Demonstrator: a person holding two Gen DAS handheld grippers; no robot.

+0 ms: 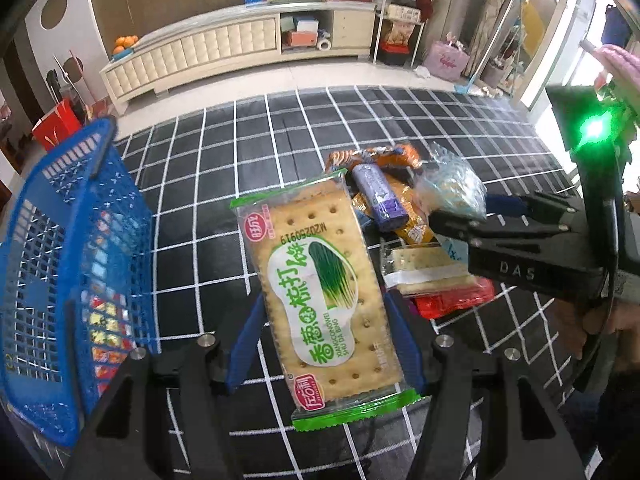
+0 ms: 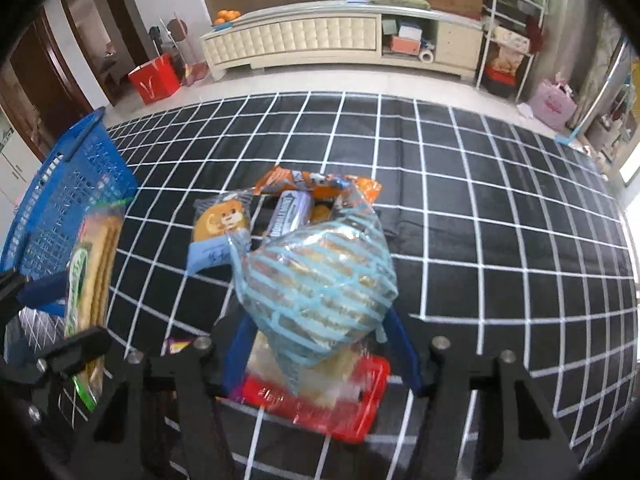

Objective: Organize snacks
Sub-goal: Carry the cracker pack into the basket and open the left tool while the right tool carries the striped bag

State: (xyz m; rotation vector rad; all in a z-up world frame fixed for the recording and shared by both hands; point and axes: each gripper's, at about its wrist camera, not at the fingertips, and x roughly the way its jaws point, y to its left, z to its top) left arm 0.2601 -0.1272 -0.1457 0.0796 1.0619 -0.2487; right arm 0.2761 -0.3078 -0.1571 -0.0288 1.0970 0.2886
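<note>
My left gripper [image 1: 324, 344] is shut on a green-edged soda cracker packet [image 1: 320, 280], its blue fingers pressing both long sides above the checked cloth. A blue mesh basket [image 1: 80, 220] with several snacks inside stands close on its left. My right gripper [image 2: 320, 344] is shut on a clear bag with light blue stripes [image 2: 320, 276], held over the snack pile. From the left wrist view, that right gripper [image 1: 468, 210] reaches in from the right with the striped bag [image 1: 452, 188] at its tips. The right wrist view has the cracker packet [image 2: 94, 272] edge-on in front of the basket [image 2: 68, 200].
The pile on the black-and-white checked cloth [image 2: 480, 240] holds a purple bar [image 1: 378, 196], an orange packet [image 2: 320, 180], a bear biscuit packet [image 2: 224, 220], a clear cracker pack [image 1: 424, 268] and a red packet [image 2: 320, 404]. A cream cabinet [image 2: 320, 40] lines the far wall.
</note>
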